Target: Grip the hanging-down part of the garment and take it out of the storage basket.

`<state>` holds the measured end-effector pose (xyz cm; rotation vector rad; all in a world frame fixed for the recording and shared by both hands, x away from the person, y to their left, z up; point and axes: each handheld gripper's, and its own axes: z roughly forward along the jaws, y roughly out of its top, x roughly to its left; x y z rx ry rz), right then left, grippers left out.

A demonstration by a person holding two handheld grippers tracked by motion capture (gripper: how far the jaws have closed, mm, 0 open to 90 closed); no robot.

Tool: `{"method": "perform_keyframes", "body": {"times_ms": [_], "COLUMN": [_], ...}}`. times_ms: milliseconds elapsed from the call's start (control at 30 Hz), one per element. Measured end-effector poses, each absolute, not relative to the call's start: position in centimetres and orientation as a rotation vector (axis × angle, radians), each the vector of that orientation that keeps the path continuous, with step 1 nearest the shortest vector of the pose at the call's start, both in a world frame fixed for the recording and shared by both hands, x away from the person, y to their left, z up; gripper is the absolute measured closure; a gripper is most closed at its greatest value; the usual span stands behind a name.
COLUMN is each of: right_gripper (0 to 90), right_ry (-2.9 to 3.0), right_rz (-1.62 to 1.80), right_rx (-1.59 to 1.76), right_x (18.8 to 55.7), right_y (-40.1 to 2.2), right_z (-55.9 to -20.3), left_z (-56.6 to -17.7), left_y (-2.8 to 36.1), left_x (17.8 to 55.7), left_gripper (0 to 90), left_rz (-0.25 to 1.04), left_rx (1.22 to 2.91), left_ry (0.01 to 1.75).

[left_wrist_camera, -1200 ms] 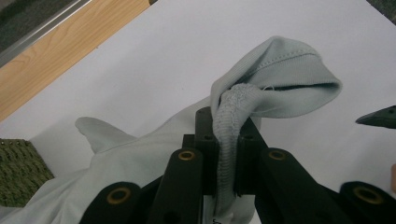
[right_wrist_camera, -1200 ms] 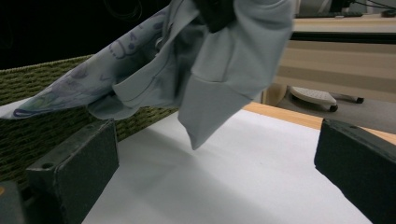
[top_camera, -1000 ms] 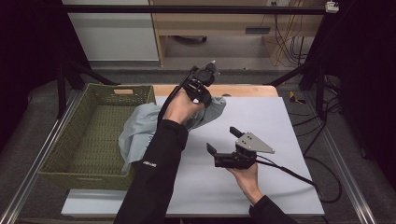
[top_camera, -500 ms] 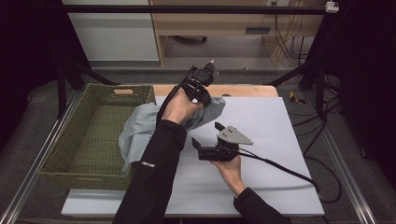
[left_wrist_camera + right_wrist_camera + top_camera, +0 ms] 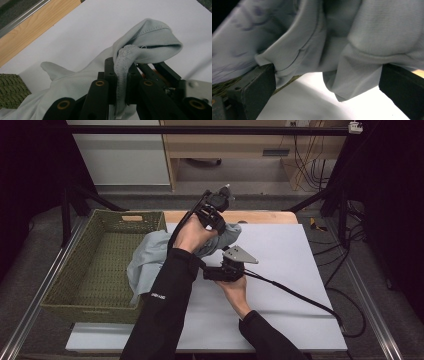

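The left tool is clamped on a ribbed edge of the pale grey cloth, raised above the table with the forearm stretched forward. The right tool lies low, pointing left, its jaws wide apart around hanging folds. The cloth drapes from the table over the rim of the green basket.

Soft, matt, finely ribbed pale grey knit cloth. Coarse woven olive basket. Smooth matt white tabletop, bare wood far edge. Matt black plastic jaws.
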<state>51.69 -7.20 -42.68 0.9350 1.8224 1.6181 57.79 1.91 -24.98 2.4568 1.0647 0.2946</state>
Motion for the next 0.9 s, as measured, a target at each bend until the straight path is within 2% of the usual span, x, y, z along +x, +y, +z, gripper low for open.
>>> {"method": "perform_keyframes", "body": {"times_ms": [267,333,433,467,500,533,567,600,667,767,900], "right_gripper": [8.8,14.4,28.7,39.6,39.6,45.6,56.7,56.7,71.1,79.4,80.6], "right_ry": [1.845,1.843,1.823,1.806,1.806,1.788,1.798,1.798,1.801,1.831,1.850], "right_rz": [1.590,1.591,1.609,1.641,1.641,1.649,1.628,1.628,1.622,1.593,1.593], "right_rx": [0.932,0.937,0.926,0.967,0.967,0.964,0.958,0.958,0.968,0.948,0.971], "right_x": [53.2,53.4,53.7,53.6,53.6,53.7,53.9,53.9,53.7,53.7,53.3], "right_y": [-5.7,-5.6,-5.6,-5.2,-5.2,-5.2,-5.4,-5.4,-5.5,-5.8,-6.1], "right_z": [-42.3,-42.3,-42.2,-41.9,-41.9,-41.8,-41.8,-41.8,-41.6,-41.3,-41.0], "left_z": [-25.1,-25.2,-25.0,-25.0,-25.0,-25.0,-24.9,-24.9,-24.9,-24.8,-24.7], "left_y": [2.0,2.1,2.4,2.4,2.5,2.5,2.6,2.6,2.7,2.9,2.7], "left_x": [57.7,57.7,57.6,57.6,57.6,57.5,57.5,57.5,57.5,57.5,57.3], "left_gripper": [82.1,82.1,82.1,82.2,82.2,82.2,82.2,82.2,82.2,82.2,82.1], "left_rz": [0.299,0.300,0.303,0.306,0.304,0.306,0.311,0.313,0.307,0.309,0.316], "left_rx": [2.466,2.468,2.456,2.458,2.456,2.450,2.451,2.451,2.449,2.443,2.436], "left_ry": [1.062,1.062,1.068,1.067,1.072,1.075,1.075,1.074,1.072,1.072,1.067]}}
